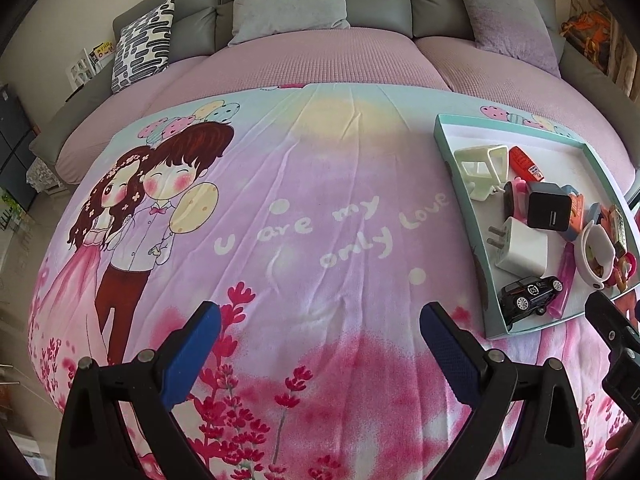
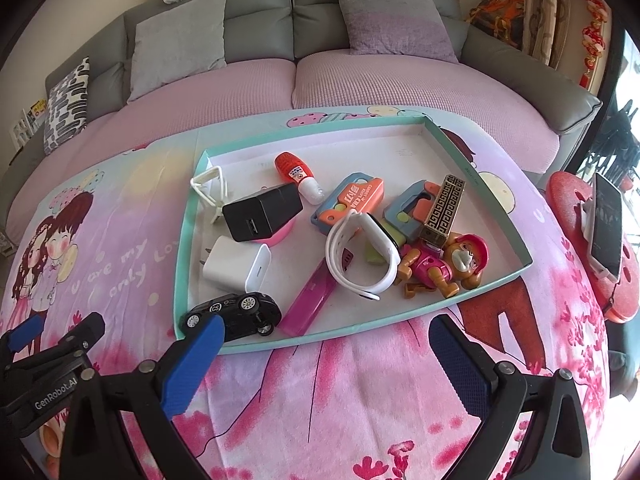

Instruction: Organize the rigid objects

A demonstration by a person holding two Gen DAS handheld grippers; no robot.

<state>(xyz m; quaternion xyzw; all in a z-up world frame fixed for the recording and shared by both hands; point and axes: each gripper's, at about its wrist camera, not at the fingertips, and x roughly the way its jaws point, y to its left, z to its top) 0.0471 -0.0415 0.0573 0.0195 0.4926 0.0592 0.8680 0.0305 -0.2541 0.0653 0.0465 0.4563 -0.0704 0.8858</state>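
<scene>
A shallow teal-rimmed tray (image 2: 182, 260) lies on the cartoon blanket and holds several small items. Among them are a black toy car (image 2: 236, 314) at the near left corner, a white charger (image 2: 236, 268), a black charger (image 2: 260, 212), a red and white marker (image 2: 298, 176), a pink tube (image 2: 310, 306), a white watch strap (image 2: 360, 256) and a toy dog figure (image 2: 444, 264). My right gripper (image 2: 326, 328) is open just before the tray's near edge, holding nothing. The left gripper (image 1: 320, 320) is open over bare blanket, left of the tray (image 1: 512, 126).
The blanket (image 1: 280, 200) covers a low surface in front of a grey sofa (image 2: 256, 4) with cushions. To the right stands a red stool (image 2: 568, 200) with a phone (image 2: 608, 228) propped on it. The right gripper's body (image 1: 612, 332) shows at the left view's edge.
</scene>
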